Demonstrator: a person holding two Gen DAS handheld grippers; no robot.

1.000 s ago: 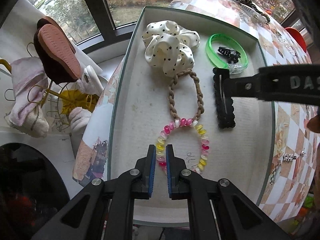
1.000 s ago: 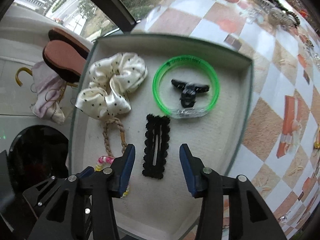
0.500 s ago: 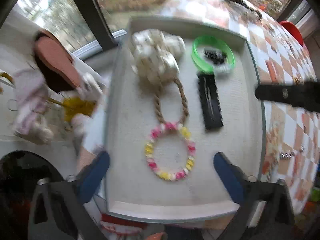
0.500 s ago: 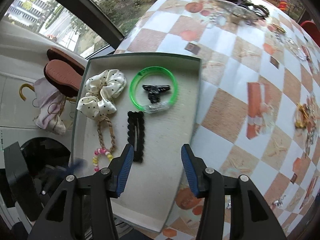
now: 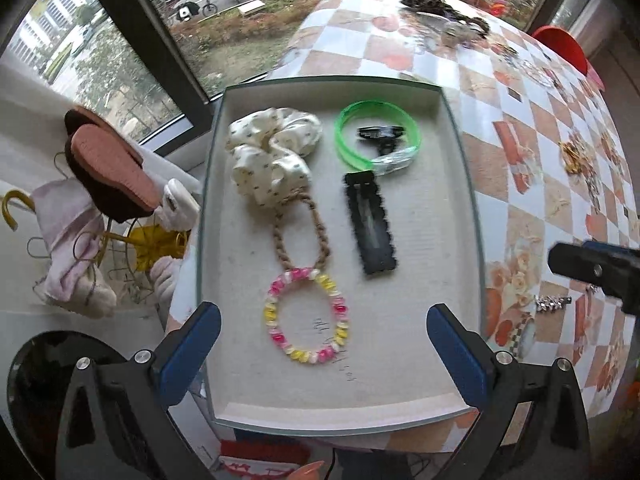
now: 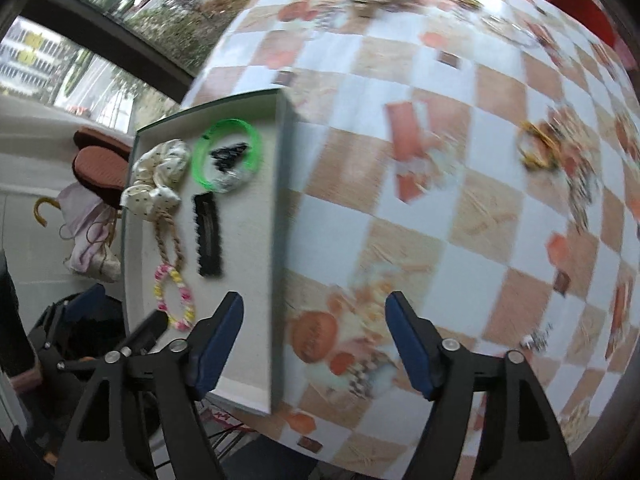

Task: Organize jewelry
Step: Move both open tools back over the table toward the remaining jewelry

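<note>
A shallow grey tray (image 5: 466,184) (image 6: 280,216) holds a cream dotted scrunchie (image 5: 272,156) (image 6: 158,180), a green bangle (image 5: 348,120) (image 6: 204,176) around a black claw clip (image 5: 380,133) (image 6: 228,154), a black snap clip (image 5: 370,226) (image 6: 207,236), a braided tan loop (image 5: 300,232) (image 6: 170,240) and a pink-yellow bead bracelet (image 5: 306,316) (image 6: 174,298). My left gripper (image 5: 320,344) hangs open above the bracelet with nothing between its fingers. My right gripper (image 6: 314,326) is over the checkered tablecloth beside the tray, its jaws opening and empty.
Loose jewelry lies on the checkered tablecloth (image 6: 460,184): a gold piece (image 6: 538,148) (image 5: 574,156), a silver clip (image 5: 554,303) and a dark pile (image 5: 436,0) at the far edge. A slipper (image 5: 112,160) and cloths hang left of the table, below a window.
The left gripper let go of the bead bracelet, opened wide and rose. The right gripper left the black snap clip in the tray, moved right over the tablecloth and widened.
</note>
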